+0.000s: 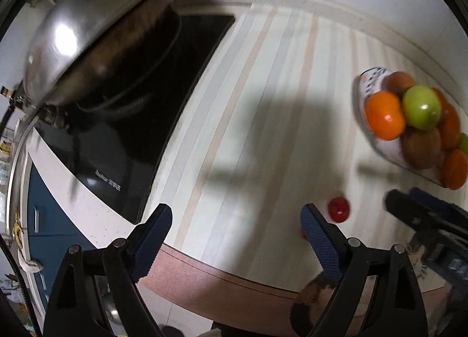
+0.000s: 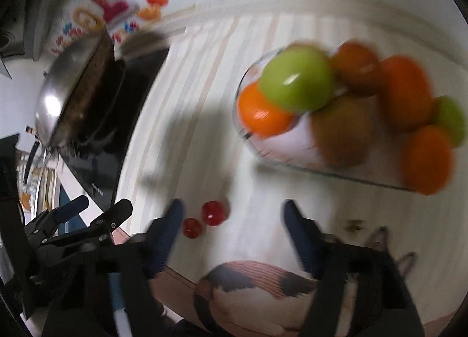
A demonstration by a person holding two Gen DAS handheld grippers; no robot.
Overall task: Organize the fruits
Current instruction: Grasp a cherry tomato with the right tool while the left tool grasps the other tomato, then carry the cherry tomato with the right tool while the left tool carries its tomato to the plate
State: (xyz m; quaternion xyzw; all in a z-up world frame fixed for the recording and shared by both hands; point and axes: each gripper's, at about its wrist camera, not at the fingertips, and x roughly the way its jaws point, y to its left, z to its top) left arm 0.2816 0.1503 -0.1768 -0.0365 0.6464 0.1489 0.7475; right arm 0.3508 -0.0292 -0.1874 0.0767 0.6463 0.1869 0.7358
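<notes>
A clear glass bowl (image 2: 257, 149) holds a green apple (image 2: 297, 78), oranges (image 2: 260, 116) and kiwis (image 2: 342, 132); it also shows in the left wrist view (image 1: 386, 151) at the right. Two small red fruits (image 2: 213, 212) (image 2: 192, 228) lie loose on the striped counter in front of the bowl. One red fruit (image 1: 338, 209) shows in the left wrist view. My right gripper (image 2: 234, 211) is open and empty just above the red fruits. My left gripper (image 1: 237, 217) is open and empty over the counter, left of them.
A steel wok (image 1: 96, 29) sits tilted on a black cooktop (image 1: 152, 108) at the left. A wall with fruit stickers (image 2: 117, 12) stands behind. The counter's front edge (image 1: 222, 281) runs below the grippers. The right gripper (image 1: 424, 217) shows at the right of the left wrist view.
</notes>
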